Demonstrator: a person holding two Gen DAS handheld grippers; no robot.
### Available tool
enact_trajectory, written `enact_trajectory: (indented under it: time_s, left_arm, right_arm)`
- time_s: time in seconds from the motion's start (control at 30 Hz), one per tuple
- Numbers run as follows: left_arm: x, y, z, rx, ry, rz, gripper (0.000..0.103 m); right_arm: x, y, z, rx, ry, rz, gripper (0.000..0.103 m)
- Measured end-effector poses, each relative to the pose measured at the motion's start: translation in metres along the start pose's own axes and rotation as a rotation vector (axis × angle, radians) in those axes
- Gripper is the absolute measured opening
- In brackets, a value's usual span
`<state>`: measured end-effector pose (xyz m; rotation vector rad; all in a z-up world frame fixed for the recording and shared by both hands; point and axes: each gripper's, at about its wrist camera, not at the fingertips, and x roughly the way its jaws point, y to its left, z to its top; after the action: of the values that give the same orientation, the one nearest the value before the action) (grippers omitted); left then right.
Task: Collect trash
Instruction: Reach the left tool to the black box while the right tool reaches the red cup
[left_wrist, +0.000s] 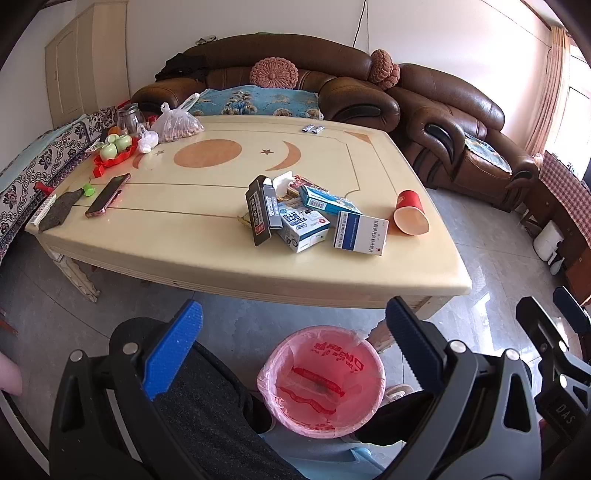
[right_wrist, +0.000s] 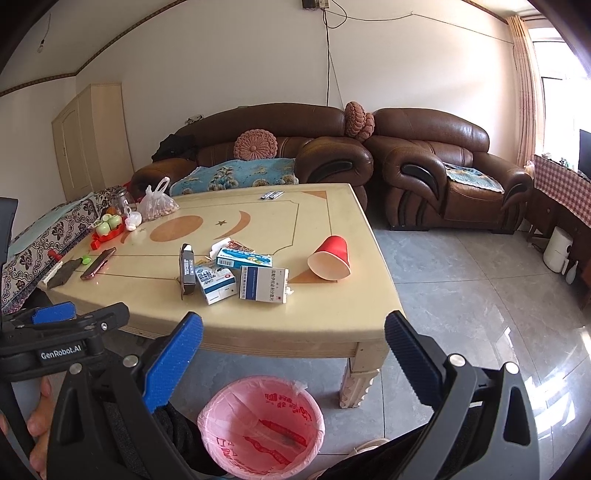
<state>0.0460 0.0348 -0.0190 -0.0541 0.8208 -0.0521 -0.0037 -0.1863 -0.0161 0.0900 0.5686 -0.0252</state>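
A heap of small cardboard boxes (left_wrist: 306, 212) (right_wrist: 236, 273) lies on the cream coffee table (left_wrist: 184, 229) (right_wrist: 314, 314), near its front right. A red paper cup (left_wrist: 410, 218) (right_wrist: 330, 258) lies tipped on its side to the right of the heap. On the floor in front of the table stands a bin lined with a pink bag (left_wrist: 321, 380) (right_wrist: 260, 424). My left gripper (left_wrist: 293, 345) is held open above the bin, with nothing between its blue fingers. My right gripper (right_wrist: 293, 354) is open too, back from the table's front edge.
A phone (left_wrist: 108, 194) (right_wrist: 98, 263), a red tray with green cups (left_wrist: 116, 147) (right_wrist: 109, 225) and a plastic bag of nuts (left_wrist: 176, 123) (right_wrist: 159, 206) sit at the table's left. Brown leather sofas (left_wrist: 443, 122) (right_wrist: 424, 173) stand behind. Tiled floor lies open to the right.
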Motion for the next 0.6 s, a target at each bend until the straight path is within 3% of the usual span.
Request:
enact_trajectory:
  time_s: [0.6]
  left_arm:
    - [0.061, 0.029, 0.046, -0.107, 0.071, 0.036, 0.097]
  right_arm:
    - [0.081, -0.016, 0.023, -0.148, 0.011, -0.032, 0.097]
